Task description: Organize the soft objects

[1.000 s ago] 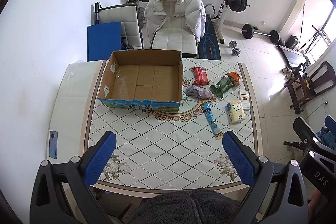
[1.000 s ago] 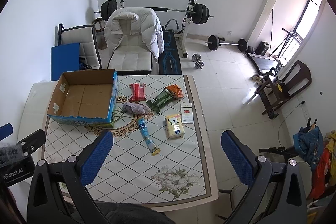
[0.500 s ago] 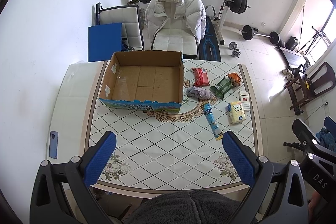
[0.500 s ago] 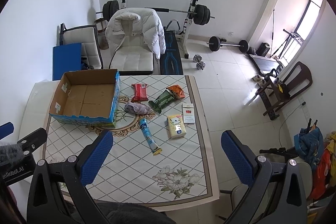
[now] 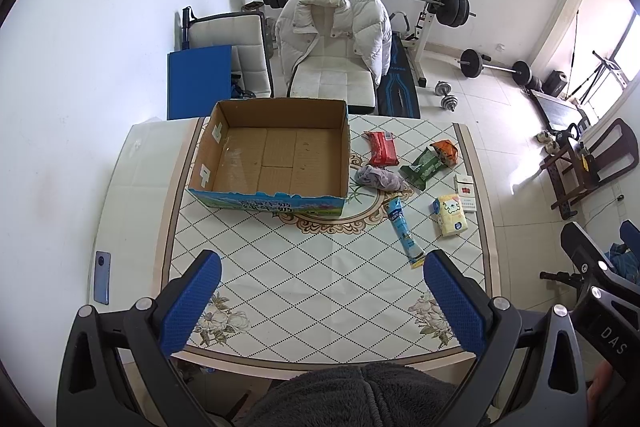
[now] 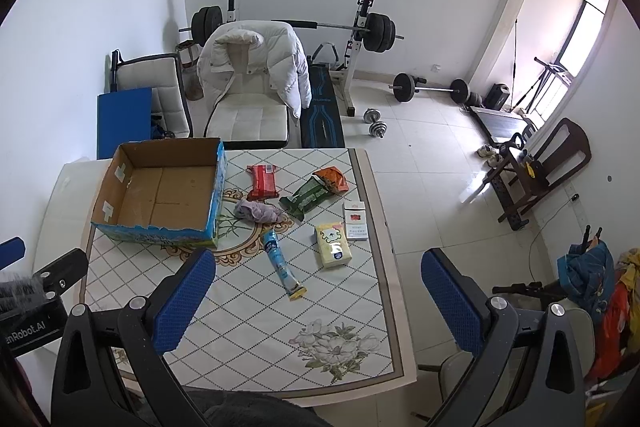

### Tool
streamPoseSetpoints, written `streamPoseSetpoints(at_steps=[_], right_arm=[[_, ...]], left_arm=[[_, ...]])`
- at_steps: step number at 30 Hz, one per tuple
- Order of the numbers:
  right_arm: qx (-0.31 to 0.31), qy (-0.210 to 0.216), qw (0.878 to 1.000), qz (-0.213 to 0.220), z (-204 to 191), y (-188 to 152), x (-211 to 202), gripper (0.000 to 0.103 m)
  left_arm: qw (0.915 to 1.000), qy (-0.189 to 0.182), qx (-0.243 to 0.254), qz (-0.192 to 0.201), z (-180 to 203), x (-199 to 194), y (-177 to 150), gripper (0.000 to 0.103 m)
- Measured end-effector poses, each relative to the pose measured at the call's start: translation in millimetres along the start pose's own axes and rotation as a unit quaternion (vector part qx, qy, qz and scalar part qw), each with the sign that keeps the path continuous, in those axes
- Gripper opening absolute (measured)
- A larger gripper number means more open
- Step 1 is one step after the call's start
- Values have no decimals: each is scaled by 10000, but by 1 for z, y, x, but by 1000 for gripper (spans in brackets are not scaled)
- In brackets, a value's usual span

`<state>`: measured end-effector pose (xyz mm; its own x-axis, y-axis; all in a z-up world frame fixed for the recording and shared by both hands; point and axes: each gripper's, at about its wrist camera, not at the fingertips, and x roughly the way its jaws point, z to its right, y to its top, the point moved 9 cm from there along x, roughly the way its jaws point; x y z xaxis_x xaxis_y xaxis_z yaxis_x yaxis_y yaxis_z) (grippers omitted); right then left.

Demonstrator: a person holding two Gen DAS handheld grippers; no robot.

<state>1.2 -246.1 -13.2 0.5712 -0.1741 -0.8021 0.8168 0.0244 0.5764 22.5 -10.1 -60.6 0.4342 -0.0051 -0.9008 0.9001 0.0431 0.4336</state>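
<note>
Both claws released, nothing gripped: left gripper (image 5: 322,301) and right gripper (image 6: 318,299) hang high over the table's (image 5: 320,291) near edge, fingers pointing fwd and down, well apart from everything. Cardboard box (image 5: 272,155) sits empty at the far-left corner. Soft stuff w/ the packets toward the right edge: purple cloth (image 6: 258,211) just beside the box's right wall, yellow tissue pack (image 6: 333,245) nearer the right edge. Best bet imo: drop the right gripper straight onto the cloth, pinch the bunched middle, lift clear of the box wall before moving across.
</note>
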Motion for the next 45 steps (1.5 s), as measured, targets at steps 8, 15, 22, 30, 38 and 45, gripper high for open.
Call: streamPoseSetpoints(at_steps=[8, 15, 22, 30, 38, 45], right_arm=[[30, 38, 10000, -18, -1, 3, 2, 103], [409, 378, 9973, -483, 19, -8, 48, 103], [1018, 189, 9874, -1200, 87, -28, 167, 103], [802, 634, 9685, -2272, 108, -58, 337, 103], [574, 1096, 9439, -3062, 85, -93, 441, 103], [481, 1313, 9264, -3496, 54, -112, 484, 103]], left_arm=[[10000, -11, 5, 1, -1, 1, -2, 103], [9999, -59, 79, -31, 14, 24, 19, 103], [9933, -576, 228, -973, 73, 136, 25, 103], [9568, -1150, -380, -2643, 134, 295, -15, 92], [9330, -835, -456, -3471, 156, 396, -57, 76], [9390, -541, -106, -3394, 162, 414, -68, 51]])
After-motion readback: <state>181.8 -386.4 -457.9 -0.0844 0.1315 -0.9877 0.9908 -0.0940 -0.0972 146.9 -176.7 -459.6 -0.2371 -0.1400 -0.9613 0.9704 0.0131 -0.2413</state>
